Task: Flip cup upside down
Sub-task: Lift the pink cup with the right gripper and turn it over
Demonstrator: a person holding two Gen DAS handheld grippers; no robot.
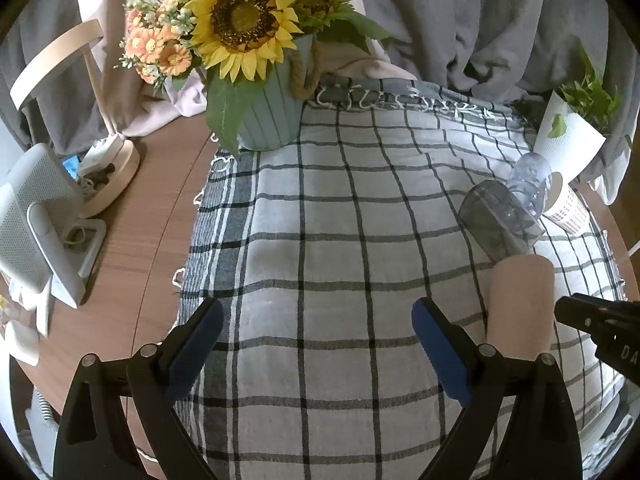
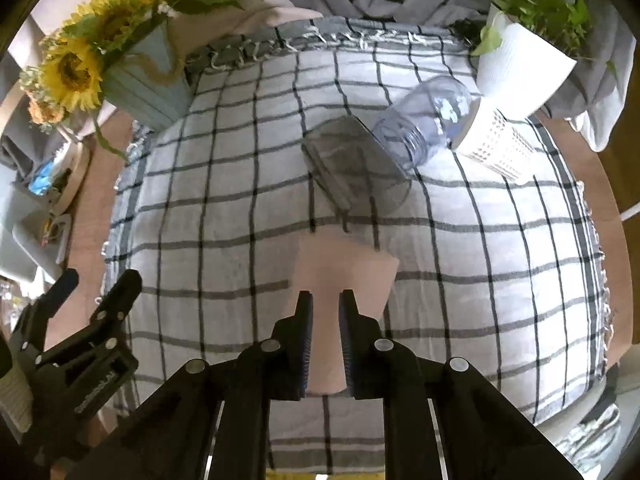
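Looking along my right gripper (image 2: pixel 325 299), I see its two dark ribbed pads drawn close together, one on each side of the wall of the plain beige tapered cup (image 2: pixel 344 276); the narrow gap between the pads shows cup surface, so I read this tool as clamped on the cup. The cup stands on the grey-and-white checked woven tablecloth (image 2: pixel 224 216), near its front centre. Its lower part is hidden behind the fingers, and I cannot tell which end faces up.

My left gripper (image 1: pixel 318 312) hangs over bare cloth with its blue-padded fingers (image 1: pixel 438 344) spread wide and nothing between them. From the left wrist view the same cup (image 1: pixel 520 304) is a smooth matte cylinder just right of the right-hand finger, with its base cut off by that finger.

Behind the cup lies a smoky translucent plastic container (image 2: pixel 356 164) on its side, touching a clear ribbed plastic bottle (image 2: pixel 424 120), also lying down. A white perforated basket (image 2: pixel 496 148) leans beside the bottle. A pale blue ribbed pot of artificial sunflowers (image 1: pixel 272 100) stands at the cloth's far left corner, and a white pot of green leaves (image 2: pixel 524 64) at the far right. The fringe of the cloth is blurred at the far edge.
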